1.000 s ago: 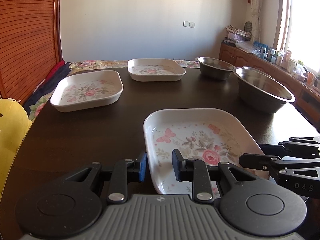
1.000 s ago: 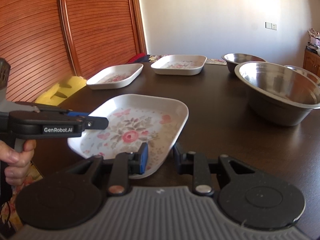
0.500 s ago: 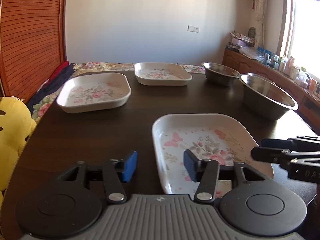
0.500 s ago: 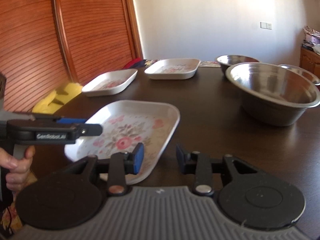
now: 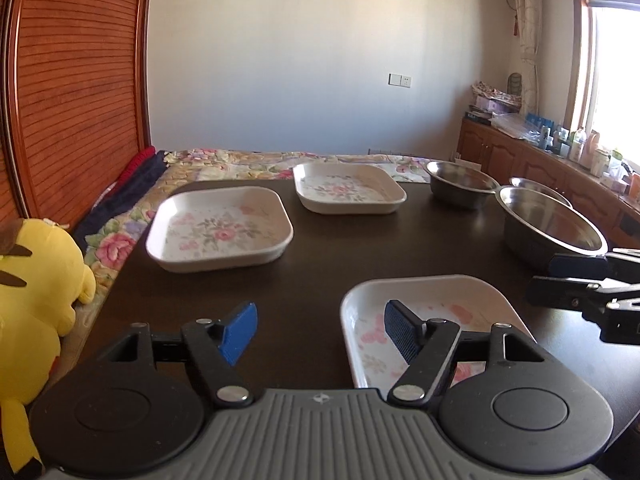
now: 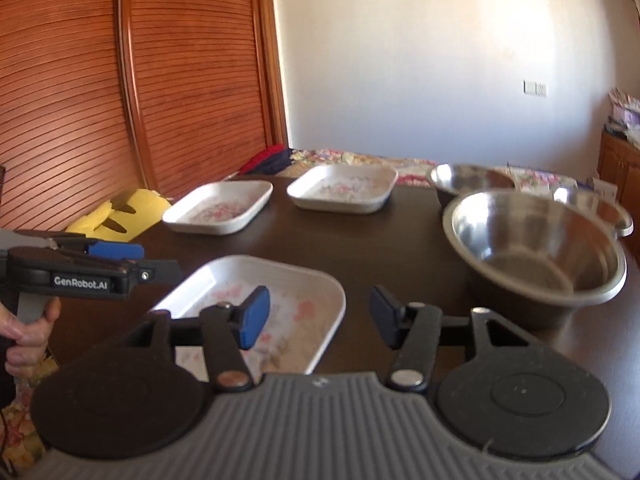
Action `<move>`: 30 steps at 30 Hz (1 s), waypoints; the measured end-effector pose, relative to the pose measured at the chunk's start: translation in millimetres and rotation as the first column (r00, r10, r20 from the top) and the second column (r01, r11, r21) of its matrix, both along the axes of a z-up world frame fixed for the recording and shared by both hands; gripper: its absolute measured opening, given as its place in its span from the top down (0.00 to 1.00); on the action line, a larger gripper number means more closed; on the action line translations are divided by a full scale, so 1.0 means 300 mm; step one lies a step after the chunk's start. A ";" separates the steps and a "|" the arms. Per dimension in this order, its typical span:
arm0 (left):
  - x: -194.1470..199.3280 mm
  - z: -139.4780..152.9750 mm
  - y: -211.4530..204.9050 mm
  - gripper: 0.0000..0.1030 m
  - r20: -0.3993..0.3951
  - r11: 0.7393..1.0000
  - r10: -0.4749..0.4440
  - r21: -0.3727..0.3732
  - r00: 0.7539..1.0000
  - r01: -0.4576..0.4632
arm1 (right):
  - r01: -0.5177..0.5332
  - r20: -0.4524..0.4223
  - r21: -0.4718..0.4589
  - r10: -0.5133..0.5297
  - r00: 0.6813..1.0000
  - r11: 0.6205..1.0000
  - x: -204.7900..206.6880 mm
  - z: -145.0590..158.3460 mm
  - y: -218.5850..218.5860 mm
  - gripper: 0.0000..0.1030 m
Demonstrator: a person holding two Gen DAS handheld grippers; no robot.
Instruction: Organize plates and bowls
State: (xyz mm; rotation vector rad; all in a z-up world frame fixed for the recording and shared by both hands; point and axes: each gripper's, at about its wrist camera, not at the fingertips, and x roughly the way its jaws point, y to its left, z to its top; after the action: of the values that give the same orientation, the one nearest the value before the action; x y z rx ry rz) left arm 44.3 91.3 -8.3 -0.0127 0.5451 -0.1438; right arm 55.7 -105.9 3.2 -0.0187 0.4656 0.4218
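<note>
A white floral plate (image 5: 432, 304) lies flat on the dark table (image 5: 312, 264) right in front of both grippers; it also shows in the right wrist view (image 6: 296, 292). My left gripper (image 5: 320, 332) is open and empty, its right finger over the plate's left part. My right gripper (image 6: 318, 318) is open and empty, straddling the plate's right rim. Two more floral plates (image 5: 220, 228) (image 5: 346, 192) sit farther back. A large steel bowl (image 6: 532, 248) stands to the right, with two smaller steel bowls (image 5: 460, 188) (image 6: 600, 208) behind it.
A yellow plush toy (image 5: 36, 304) sits off the table's left edge beside a floral bedspread (image 5: 240, 164). A wooden slatted wall (image 6: 120, 80) runs along the left. A cabinet with bottles (image 5: 560, 160) lines the right wall under the window.
Both grippers have opened wide, released the near floral plate, and pulled back and up. The plate now rests flat on the table.
</note>
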 end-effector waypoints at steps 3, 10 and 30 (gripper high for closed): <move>0.020 0.015 0.013 0.29 0.013 1.000 0.005 0.010 1.000 -0.005 | -0.021 0.015 -0.006 0.021 1.000 1.000 0.026 0.026 0.017 0.43; 0.074 0.028 0.043 0.26 0.017 0.999 0.017 0.028 1.000 -0.018 | -0.062 0.040 -0.033 0.063 0.997 0.998 0.089 0.061 0.066 0.39; 0.284 0.038 0.229 0.16 0.015 0.996 0.071 0.054 0.997 -0.071 | -0.169 0.018 -0.040 0.170 0.985 0.985 0.343 0.123 0.245 0.03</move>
State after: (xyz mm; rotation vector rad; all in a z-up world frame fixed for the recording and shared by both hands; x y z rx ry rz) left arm 129.4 160.0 3.2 0.0215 0.5344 -0.0597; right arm 158.6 -32.3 40.0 -0.1008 0.4525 0.5792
